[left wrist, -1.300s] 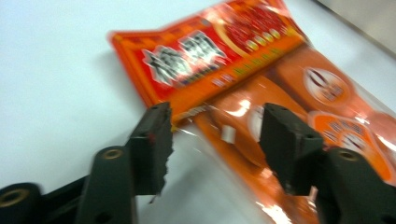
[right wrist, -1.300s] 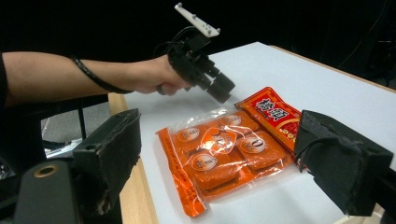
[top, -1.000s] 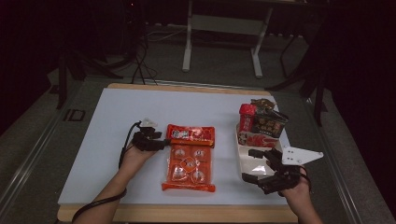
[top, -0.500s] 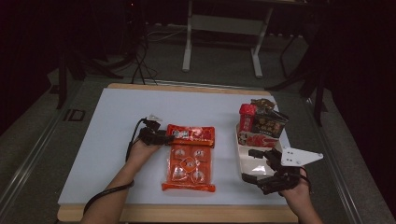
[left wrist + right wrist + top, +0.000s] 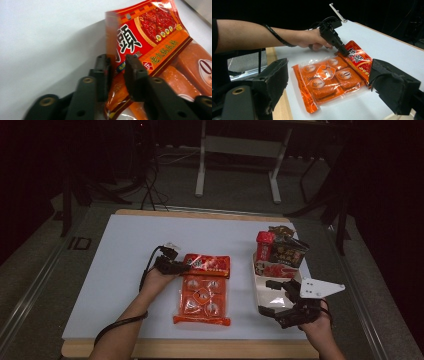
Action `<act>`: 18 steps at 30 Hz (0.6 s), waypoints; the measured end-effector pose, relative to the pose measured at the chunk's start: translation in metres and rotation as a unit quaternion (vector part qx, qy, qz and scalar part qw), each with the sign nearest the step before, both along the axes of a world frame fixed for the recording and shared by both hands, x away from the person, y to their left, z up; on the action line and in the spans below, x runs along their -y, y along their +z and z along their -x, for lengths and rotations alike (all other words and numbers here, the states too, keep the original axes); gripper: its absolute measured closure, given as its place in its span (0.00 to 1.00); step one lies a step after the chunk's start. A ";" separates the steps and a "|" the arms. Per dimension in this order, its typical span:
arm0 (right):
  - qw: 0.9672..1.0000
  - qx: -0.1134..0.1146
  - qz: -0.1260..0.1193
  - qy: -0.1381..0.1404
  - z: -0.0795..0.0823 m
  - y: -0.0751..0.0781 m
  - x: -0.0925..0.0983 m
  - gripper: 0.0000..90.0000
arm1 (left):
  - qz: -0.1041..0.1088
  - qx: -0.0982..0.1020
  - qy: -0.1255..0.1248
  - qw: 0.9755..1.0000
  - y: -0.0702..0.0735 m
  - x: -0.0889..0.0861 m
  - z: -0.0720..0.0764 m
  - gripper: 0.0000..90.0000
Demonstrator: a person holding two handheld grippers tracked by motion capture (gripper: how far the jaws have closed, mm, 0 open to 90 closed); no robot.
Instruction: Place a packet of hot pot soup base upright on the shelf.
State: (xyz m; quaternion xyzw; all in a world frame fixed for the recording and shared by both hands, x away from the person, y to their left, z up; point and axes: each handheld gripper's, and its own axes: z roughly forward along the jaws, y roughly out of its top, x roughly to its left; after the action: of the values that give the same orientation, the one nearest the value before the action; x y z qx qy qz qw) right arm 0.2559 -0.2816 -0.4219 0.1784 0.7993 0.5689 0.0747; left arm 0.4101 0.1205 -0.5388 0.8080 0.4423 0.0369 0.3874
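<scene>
We see a white table (image 5: 120,270) with an orange snack packet (image 5: 204,290) lying flat near its middle. The left gripper (image 5: 184,268) has just been closing its jaws on the packet's far left corner, on the red printed header; in the left gripper view the thin film edge (image 5: 117,63) stands pinched between the two black jaws, which are now narrow. The right gripper (image 5: 270,297) hovers at the near right with its jaws spread wide and nothing between them, just above a white tray (image 5: 261,279) of other snack packs (image 5: 280,251). We judge the risks as follows: the grip sits on one corner of slippery film only, so on lifting, the packet could slide out of the jaws, or swing and fold under the weight of the four orange blocks inside. A pull sideways might drag the packet across the table instead of raising it. The packet's long axis runs from far to near, tilted very slightly, with the red header at the far end and the sealed orange edge pointing toward the person.
</scene>
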 end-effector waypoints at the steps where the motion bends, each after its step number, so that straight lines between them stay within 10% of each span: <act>1: 1.000 0.000 0.001 0.000 0.000 0.000 0.000 0.17 | -0.008 0.002 0.004 1.000 0.001 0.001 0.001 0.92; 9: 1.000 -0.001 0.001 0.001 0.000 -0.001 -0.001 0.18 | -0.050 0.027 0.007 0.998 0.007 0.009 0.006 0.99; 18: 1.000 0.001 -0.001 -0.001 0.000 0.001 0.000 0.20 | -0.047 0.055 0.014 0.997 0.018 0.008 0.016 0.99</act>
State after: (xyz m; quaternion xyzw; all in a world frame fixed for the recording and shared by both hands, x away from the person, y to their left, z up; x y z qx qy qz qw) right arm 0.2561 -0.2820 -0.4209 0.1791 0.7982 0.5702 0.0759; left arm 0.3945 0.1127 -0.5211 0.8159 0.4293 0.1076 0.3721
